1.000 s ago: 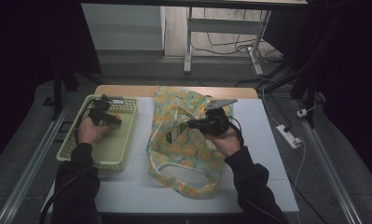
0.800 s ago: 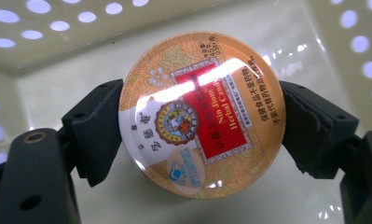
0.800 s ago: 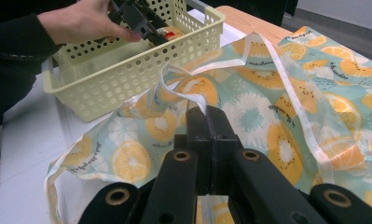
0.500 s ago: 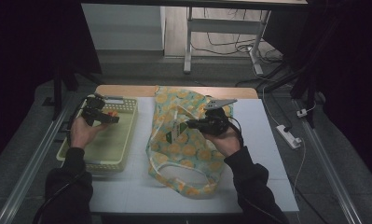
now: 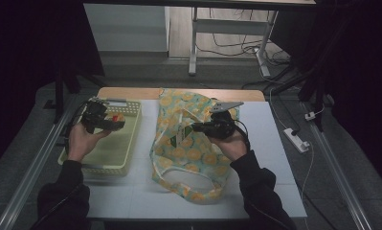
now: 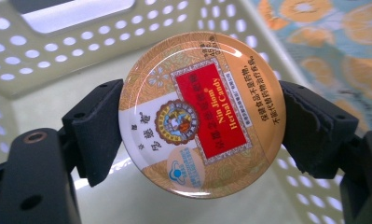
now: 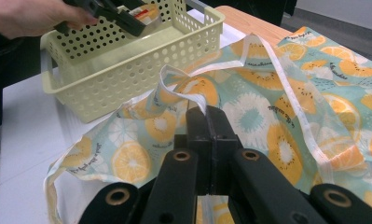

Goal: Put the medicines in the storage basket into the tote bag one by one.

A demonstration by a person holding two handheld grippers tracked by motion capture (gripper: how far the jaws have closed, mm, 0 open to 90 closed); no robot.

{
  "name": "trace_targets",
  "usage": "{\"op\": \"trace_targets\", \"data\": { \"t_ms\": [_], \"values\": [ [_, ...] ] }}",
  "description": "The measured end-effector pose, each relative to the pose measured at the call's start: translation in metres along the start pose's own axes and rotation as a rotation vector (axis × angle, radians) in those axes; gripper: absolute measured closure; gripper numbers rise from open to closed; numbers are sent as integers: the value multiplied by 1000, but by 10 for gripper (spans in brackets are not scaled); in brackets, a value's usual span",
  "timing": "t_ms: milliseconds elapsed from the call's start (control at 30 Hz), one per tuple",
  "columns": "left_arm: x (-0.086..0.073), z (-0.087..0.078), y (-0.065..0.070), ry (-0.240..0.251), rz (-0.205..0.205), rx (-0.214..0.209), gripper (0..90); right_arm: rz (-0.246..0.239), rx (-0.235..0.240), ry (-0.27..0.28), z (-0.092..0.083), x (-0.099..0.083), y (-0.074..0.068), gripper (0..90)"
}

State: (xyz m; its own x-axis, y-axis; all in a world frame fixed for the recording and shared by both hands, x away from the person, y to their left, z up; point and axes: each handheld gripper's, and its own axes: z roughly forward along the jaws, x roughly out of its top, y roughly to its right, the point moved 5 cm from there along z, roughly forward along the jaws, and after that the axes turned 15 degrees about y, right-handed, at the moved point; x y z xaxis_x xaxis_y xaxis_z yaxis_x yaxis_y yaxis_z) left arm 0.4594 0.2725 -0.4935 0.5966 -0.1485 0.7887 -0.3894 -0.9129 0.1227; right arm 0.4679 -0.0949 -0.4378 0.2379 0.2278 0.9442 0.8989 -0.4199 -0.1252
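One counter, one bag, one basket, one tin, two claws.

The counter is white with a wooden strip along its far edge. Its right part, from the bag out to the right edge, is bare, and so is a strip along the near edge.

The bag, printed with orange slices, lies flat across the counter's middle, long axis running from far edge to near edge; its near handle loop lies close to the near edge. In the right gripper view a white-edged fold of it rises just ahead of the jaw tips.

The pale yellow perforated basket sits at the left edge, its long side running near to far, its right wall just beside the bag. Its floor looks bare.

The right claw rests over the bag's middle, pointing left, jaws pressed together; whether cloth is caught between them I cannot tell.

The left claw hangs over the basket's far end, clamped on the round tin by its rim, one jaw on each side. The tin's printed lid faces the left gripper's camera, its red label running at a tilt across the face.
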Motion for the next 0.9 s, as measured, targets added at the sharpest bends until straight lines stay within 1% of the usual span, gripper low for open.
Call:
{"op": "trace_targets", "data": {
  "t_ms": [200,267,333,500,567,633,833,900],
  "values": [
    [1,-12,13,27,24,-20,206,0,1,-1,1,0,0,900],
    [1,-17,17,40,22,-30,206,0,1,-1,1,0,0,900],
    [1,-21,21,49,29,-39,206,0,0,-1,1,0,0,900],
    [-2,-27,34,63,49,-77,207,-2,-2,1,1,0,0,900],
    [-4,-28,38,71,48,-92,207,-3,-1,1,1,0,0,900],
    [-7,-30,42,74,57,-104,207,-3,-1,2,1,0,-1,900],
    [-12,-36,59,81,65,-153,207,-3,0,0,2,-1,0,900],
    [-13,-37,66,84,75,-164,207,-4,0,0,1,-1,-1,900]
  ]
}}
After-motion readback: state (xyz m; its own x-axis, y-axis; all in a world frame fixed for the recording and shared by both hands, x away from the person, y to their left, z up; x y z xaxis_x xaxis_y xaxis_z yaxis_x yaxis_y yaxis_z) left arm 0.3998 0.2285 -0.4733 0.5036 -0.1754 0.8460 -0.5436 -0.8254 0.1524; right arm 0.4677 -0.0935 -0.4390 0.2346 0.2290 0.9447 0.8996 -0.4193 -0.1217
